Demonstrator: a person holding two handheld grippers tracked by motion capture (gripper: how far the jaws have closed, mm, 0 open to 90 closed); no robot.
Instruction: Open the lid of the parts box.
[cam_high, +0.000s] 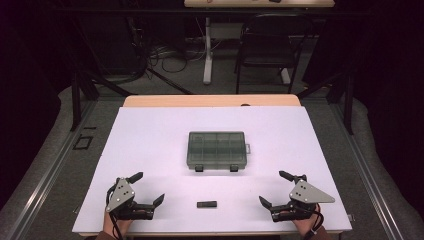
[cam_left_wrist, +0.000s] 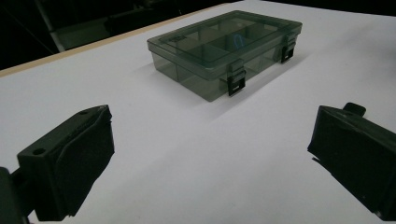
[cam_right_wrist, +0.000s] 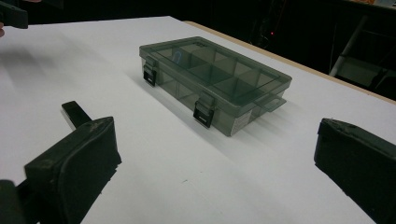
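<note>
High view: a smoky translucent compartment box (cam_high: 217, 149) lies flat at the middle of the white bench (cam_high: 150, 130), lid down and both front latches (cam_high: 199, 168) fastened, facing the person. Just short of it, near the front edge, lies a small dark block (cam_high: 206, 204), well apart from the box and untouched. The left claw (cam_high: 147, 189) rests at the near left of the bench and the right claw (cam_high: 276, 189) at the near right, each with its jaws spread wide and nothing between them, both turned in toward the box. In the left gripper view something small and pale shows inside one compartment; what it is I cannot tell. By my reading nothing has begun: the box is unopened, the block unmoved, and every step is left to do.
</note>
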